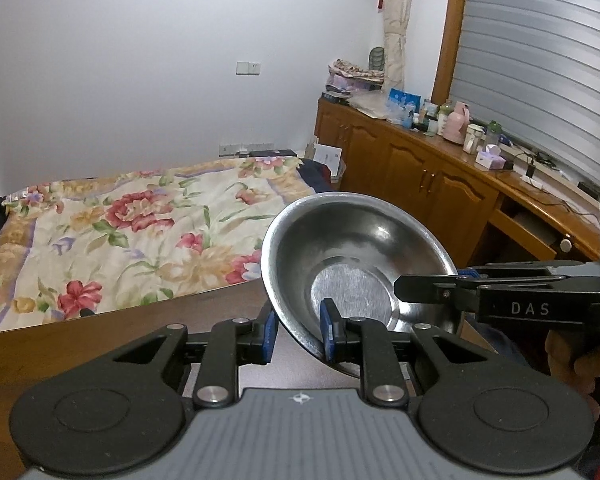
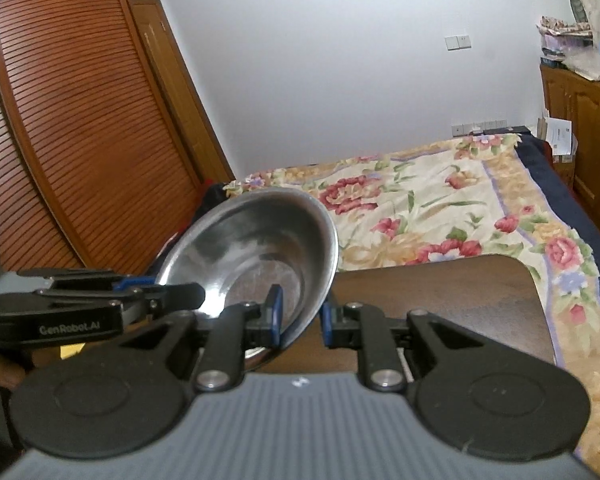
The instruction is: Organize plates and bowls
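Nearest: left gripper [image 1: 298,338], clamped on the near rim of a steel bowl [image 1: 352,248]. Right gripper [image 2: 300,316] pinching the same bowl's opposite rim, one blue pad inside, one outside. Bowl held up between both, tilted, clear of the dark wooden table [image 2: 452,296]; flowered bed [image 1: 120,224] beyond. No plates, other bowls or stack in view, so impossible to tell how much is sorted. Probably mid-carry: this bowl lifted, not yet set down anywhere; placing still to come.
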Motion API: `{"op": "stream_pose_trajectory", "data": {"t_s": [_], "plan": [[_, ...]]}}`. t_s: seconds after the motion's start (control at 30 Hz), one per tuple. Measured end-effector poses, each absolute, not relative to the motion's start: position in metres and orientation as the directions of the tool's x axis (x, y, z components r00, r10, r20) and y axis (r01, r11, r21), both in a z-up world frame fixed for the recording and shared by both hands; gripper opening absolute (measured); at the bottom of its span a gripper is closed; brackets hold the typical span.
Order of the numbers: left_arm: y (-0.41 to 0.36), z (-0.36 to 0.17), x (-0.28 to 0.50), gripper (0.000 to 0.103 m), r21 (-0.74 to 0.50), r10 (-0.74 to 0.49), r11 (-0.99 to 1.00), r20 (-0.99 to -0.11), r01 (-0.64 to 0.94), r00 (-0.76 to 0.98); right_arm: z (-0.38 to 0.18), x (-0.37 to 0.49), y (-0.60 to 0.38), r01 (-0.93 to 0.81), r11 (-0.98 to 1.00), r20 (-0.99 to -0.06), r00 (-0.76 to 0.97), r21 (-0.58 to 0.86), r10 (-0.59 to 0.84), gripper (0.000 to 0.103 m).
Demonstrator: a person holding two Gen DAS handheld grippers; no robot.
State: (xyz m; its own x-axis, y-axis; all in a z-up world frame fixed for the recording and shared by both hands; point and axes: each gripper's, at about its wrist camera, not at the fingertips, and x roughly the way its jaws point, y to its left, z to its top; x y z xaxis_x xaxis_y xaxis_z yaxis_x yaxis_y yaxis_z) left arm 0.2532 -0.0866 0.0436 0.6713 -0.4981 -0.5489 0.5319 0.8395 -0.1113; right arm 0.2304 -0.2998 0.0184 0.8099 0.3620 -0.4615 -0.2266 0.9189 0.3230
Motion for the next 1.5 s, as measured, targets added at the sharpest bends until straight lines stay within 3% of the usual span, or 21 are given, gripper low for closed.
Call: {"op": "stream_pose_trajectory", "data": {"t_s": [1.17, 1.5], "plan": [[-0.057, 0.026, 0.141, 0.024, -0.134, -0.556, 0.805, -0.512, 0.578, 0.655, 0.009, 0.134, -0.277, -0.283, 0.911, -0.465, 0.79, 0.301, 0.399, 0.021], [-0.051, 0.007, 0.115, 0.026, -0.131, -0.563, 0.79, -0.541, 0.598, 0.625, -0.001, 0.111, -0.276, -0.296, 0.904, -0.473, 0.777, 0.309, 0.416, 0.021]]}}
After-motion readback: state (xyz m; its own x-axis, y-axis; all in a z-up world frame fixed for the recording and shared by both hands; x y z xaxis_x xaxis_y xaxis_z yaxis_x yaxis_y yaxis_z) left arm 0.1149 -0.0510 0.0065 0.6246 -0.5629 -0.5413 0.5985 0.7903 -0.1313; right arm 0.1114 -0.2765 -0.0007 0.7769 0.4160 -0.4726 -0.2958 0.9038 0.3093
